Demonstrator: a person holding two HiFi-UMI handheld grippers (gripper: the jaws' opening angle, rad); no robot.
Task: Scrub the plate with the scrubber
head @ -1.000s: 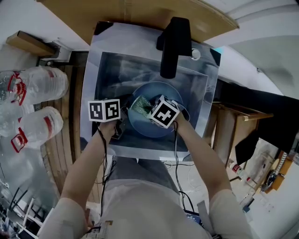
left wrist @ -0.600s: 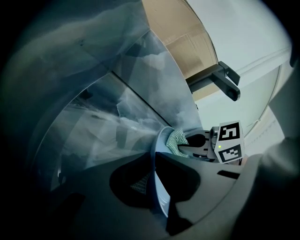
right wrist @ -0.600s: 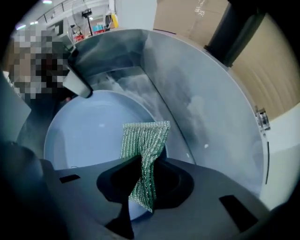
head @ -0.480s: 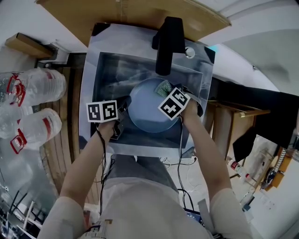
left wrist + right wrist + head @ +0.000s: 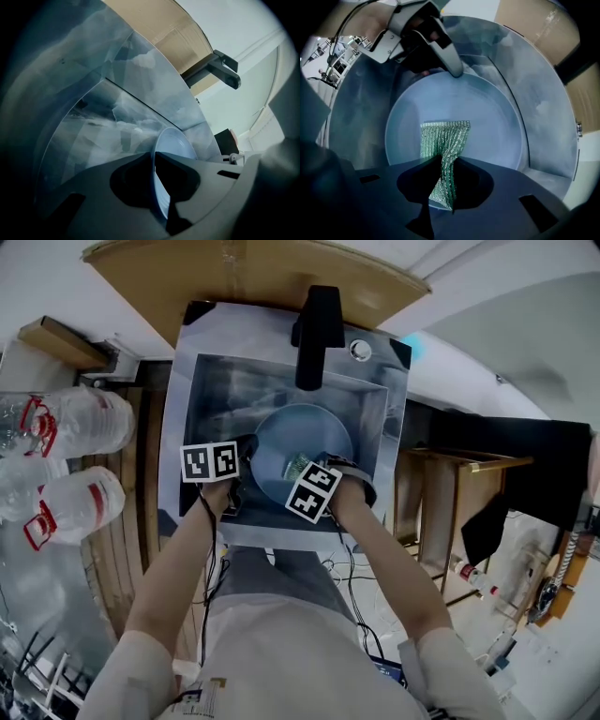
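Blue plate (image 5: 309,432) in sink (image 5: 225,381) — left gripper (image 5: 153,158) clamps its rim | right gripper (image 5: 443,164) pinches green scrubber (image 5: 443,136)

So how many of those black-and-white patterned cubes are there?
2. One cube sits on the left gripper, beside the plate's left rim; the other is on the right gripper, over the plate's near edge. No others show.

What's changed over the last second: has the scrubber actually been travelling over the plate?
The right gripper, shut on the scrubber, swept it across the plate: from the middle out to the far right rim, then back to the near edge. No grip changed. The left gripper stays clamped on the plate's left rim, and the plate sits in the sink as before.
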